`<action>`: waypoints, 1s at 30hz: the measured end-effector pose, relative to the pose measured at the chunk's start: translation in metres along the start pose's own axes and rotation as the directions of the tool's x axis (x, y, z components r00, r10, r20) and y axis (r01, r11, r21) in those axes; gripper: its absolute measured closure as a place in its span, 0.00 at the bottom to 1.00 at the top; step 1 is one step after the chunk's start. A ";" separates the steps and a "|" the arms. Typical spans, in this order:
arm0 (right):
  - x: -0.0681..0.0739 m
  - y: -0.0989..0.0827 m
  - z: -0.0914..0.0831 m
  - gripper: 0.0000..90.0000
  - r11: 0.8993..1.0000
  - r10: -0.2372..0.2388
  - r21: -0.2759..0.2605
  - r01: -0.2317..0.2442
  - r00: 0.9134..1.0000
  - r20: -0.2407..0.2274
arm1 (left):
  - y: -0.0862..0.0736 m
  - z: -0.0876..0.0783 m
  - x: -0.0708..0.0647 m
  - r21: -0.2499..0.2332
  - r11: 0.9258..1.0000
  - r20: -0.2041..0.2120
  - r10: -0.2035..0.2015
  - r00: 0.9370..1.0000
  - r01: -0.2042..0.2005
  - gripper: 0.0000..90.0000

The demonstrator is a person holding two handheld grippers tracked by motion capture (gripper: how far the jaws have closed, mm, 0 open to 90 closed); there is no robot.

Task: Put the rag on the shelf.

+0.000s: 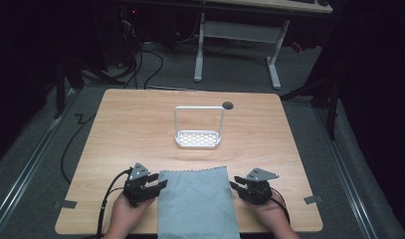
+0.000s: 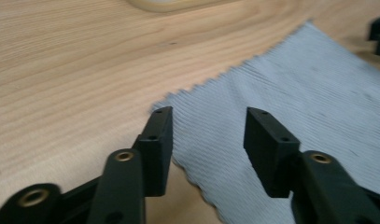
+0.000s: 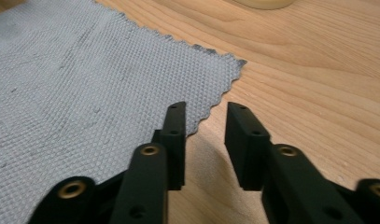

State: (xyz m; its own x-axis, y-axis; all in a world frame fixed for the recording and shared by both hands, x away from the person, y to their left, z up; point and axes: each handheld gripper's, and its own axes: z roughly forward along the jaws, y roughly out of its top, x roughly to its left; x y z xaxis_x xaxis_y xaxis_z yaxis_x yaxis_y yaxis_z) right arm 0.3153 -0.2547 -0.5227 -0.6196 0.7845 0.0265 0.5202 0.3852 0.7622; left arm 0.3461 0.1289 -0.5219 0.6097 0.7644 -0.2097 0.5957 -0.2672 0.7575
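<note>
The grey cloth (image 1: 197, 203) is laid flat on the table (image 1: 120, 134), in front of the white rack (image 1: 198, 133). The left gripper (image 1: 155, 185) and right gripper (image 1: 236, 186) are held beside the cloth's two far corners, jaws parted, nothing gripped

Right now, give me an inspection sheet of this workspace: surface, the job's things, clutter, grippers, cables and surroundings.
Surface: light wooden table, bare wood around the items, small dark round hole near its far edge.
Job's things: grey cloth lying flat at the near edge, overhanging it, zigzag-cut border.
Clutter: white rack with a tall loop handle at mid table; grey tape pieces at the near corners.
Grippers: left gripper at the cloth's left far corner, jaws open over the corner, not pressing it; right gripper beside the right far corner, jaws open over bare wood.
Cables: black cable trailing from the left gripper; loose cables on the floor beyond.
Surroundings: dark room, grey floor, white desk frame behind.
</note>
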 end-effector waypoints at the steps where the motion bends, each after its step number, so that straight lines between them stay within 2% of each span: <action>1: 0.000 0.000 0.000 0.75 1.000 0.000 0.000 0.000 1.000 0.000 | 0.000 0.000 0.000 0.000 1.000 0.000 0.000 1.000 0.000 0.56; 2: -0.001 0.000 -0.002 0.74 1.000 -0.007 -0.009 0.007 1.000 0.002 | 0.004 0.010 0.003 0.011 1.000 -0.042 -0.019 0.999 0.019 0.55; 4: 0.000 -0.001 -0.003 0.74 1.000 -0.007 -0.011 0.007 1.000 0.009 | 0.006 0.015 0.005 0.022 0.999 -0.054 -0.029 0.998 0.030 0.56; 5: 0.000 -0.001 -0.004 0.74 1.000 -0.011 -0.015 0.011 1.000 0.017 | 0.006 0.020 0.006 0.033 0.999 -0.065 -0.026 0.998 0.028 0.56; 6: 0.000 -0.003 -0.007 0.72 1.000 -0.011 -0.024 0.012 1.000 0.020 | 0.007 0.021 0.005 0.032 0.999 -0.091 -0.013 0.996 0.016 0.61; 9: 0.000 -0.004 -0.008 0.68 0.999 -0.016 -0.031 0.016 1.000 0.020 | 0.002 0.018 0.002 0.027 1.000 -0.096 0.009 0.995 -0.006 0.70; 13: 0.000 -0.004 -0.008 0.64 0.999 -0.009 -0.035 0.009 1.000 0.017 | -0.004 0.015 -0.001 0.007 1.000 -0.078 0.014 0.997 -0.013 0.76; 14: 0.003 -0.002 -0.006 0.61 0.999 -0.010 -0.038 0.011 1.000 0.016 | -0.004 0.016 -0.005 0.018 0.999 -0.078 0.046 0.996 -0.044 0.82; 15: 0.003 -0.002 -0.006 0.61 0.999 -0.010 -0.038 0.011 1.000 0.016 | -0.004 0.016 -0.005 0.018 0.999 -0.078 0.046 0.996 -0.044 0.85; 16: 0.005 0.001 -0.003 0.58 0.999 0.001 -0.041 0.000 1.000 0.011 | -0.003 0.018 -0.008 0.026 0.997 -0.072 0.074 0.995 -0.073 0.89; 17: 0.006 0.002 -0.002 0.57 0.999 0.016 -0.042 -0.016 1.000 0.008 | -0.003 0.019 -0.008 0.029 0.997 -0.068 0.077 0.995 -0.075 0.93; 19: 0.010 0.009 0.002 0.56 0.998 0.035 -0.056 -0.034 0.999 0.006 | -0.001 0.020 -0.006 0.028 0.997 -0.058 0.071 0.996 -0.069 0.98; 23: 0.013 0.023 0.006 0.55 0.998 0.012 -0.059 -0.009 0.999 0.040 | -0.001 0.021 -0.003 0.027 0.998 -0.039 0.056 0.998 -0.055 0.99; 24: 0.010 0.032 0.011 0.55 0.999 0.016 -0.050 -0.012 0.998 0.065 | 0.000 0.021 -0.001 0.027 0.999 -0.024 0.037 0.999 -0.037 0.99; 27: 0.005 0.039 0.021 0.55 0.999 0.042 -0.023 -0.040 0.997 0.064 | 0.000 0.021 0.000 0.027 0.999 -0.020 0.021 1.000 -0.021 0.99; 28: 0.002 0.041 0.028 0.56 0.999 0.038 0.000 -0.038 0.997 0.074 | 0.000 0.021 0.001 0.027 0.999 -0.020 0.018 1.000 -0.018 0.99; 29: -0.001 0.040 0.041 0.58 0.998 0.020 0.051 -0.026 0.994 0.103 | 0.000 0.021 0.001 0.027 1.000 -0.018 0.015 1.000 -0.015 0.99; 30: -0.001 0.039 0.044 0.58 0.998 0.018 0.059 -0.025 0.993 0.113 | 0.000 0.021 0.002 0.026 1.000 -0.017 0.011 1.000 -0.011 0.99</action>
State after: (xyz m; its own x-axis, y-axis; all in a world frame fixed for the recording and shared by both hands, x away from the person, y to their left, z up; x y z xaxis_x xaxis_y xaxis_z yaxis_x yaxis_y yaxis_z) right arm 0.3620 -0.2192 -0.5217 -0.5398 0.8412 -0.0333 0.5694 0.3939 0.7216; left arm 0.3580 0.1180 -0.5349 0.6073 0.7712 -0.1909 0.6028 -0.2908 0.7430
